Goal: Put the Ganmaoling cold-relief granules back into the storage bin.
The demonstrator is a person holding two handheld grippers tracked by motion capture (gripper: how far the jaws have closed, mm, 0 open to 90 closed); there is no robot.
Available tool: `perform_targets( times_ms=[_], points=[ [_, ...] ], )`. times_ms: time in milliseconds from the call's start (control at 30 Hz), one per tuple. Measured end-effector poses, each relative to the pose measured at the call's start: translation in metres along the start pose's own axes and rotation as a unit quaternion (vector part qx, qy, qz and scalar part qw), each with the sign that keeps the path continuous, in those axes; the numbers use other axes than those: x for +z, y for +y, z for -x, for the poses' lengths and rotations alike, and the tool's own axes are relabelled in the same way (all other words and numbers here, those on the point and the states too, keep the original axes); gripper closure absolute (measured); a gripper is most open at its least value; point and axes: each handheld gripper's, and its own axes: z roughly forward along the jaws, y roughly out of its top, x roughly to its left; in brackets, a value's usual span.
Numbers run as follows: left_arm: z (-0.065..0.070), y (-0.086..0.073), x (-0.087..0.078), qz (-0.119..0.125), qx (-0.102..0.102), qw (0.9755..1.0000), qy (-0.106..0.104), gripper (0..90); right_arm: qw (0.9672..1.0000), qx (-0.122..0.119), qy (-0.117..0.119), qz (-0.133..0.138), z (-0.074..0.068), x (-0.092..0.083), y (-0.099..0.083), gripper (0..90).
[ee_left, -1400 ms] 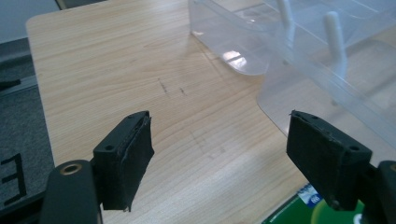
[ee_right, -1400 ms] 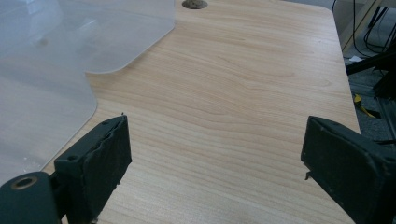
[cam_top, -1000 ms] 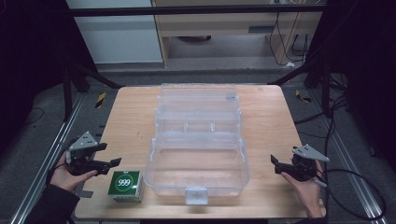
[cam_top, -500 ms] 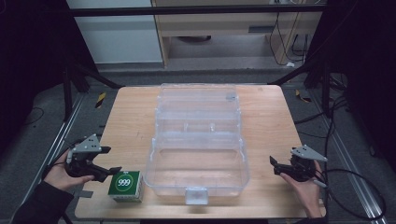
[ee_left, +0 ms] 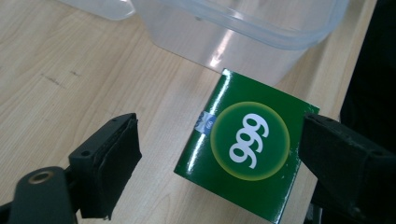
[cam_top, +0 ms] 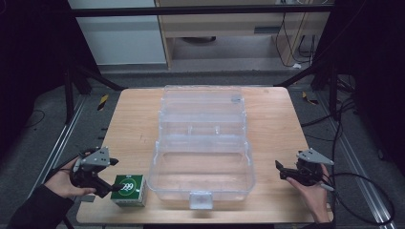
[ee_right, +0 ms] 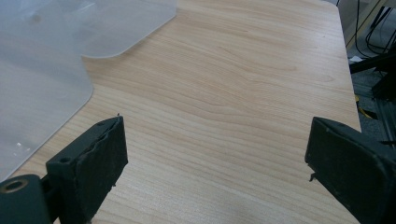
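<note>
Desk (cam_top: 133,119): light wood, matt, visible grain. Box (cam_top: 203,157): clear plastic, smooth, slightly frosted, with bright glints. Small carton (ee_left: 247,147): green cardboard, glossy print. Left claw (ee_left: 210,158) and right claw (ee_right: 219,163): black pads, matt, rough edges.

left gripper (cam_top: 112,177) moved in to the green box (cam_top: 129,189) (fingers spread either side), from farther left

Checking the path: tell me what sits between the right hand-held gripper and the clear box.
Nothing: in the high view only bare wooden table separates the right hand-held gripper from the clear box.
</note>
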Motion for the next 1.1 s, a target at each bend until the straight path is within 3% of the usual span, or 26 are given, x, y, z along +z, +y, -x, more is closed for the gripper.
perform_targets(
  times_ms=[233,567,1100],
  points=[
    [0.005,0.002,0.006,-0.017,0.039,0.9989,-0.019,8.3,1.0000,0.000,0.003,-0.005,-0.001,0.001,-0.001,5.5],
    [0.008,0.006,0.018,-0.052,0.073,0.9952,-0.039,5.8,0.9999,-0.006,0.005,-0.011,-0.002,0.002,-0.001,5.4],
    [0.008,0.010,0.041,-0.086,0.100,0.9889,-0.068,5.7,0.9996,-0.013,0.010,-0.023,-0.003,0.004,-0.002,4.5]
  ],
)
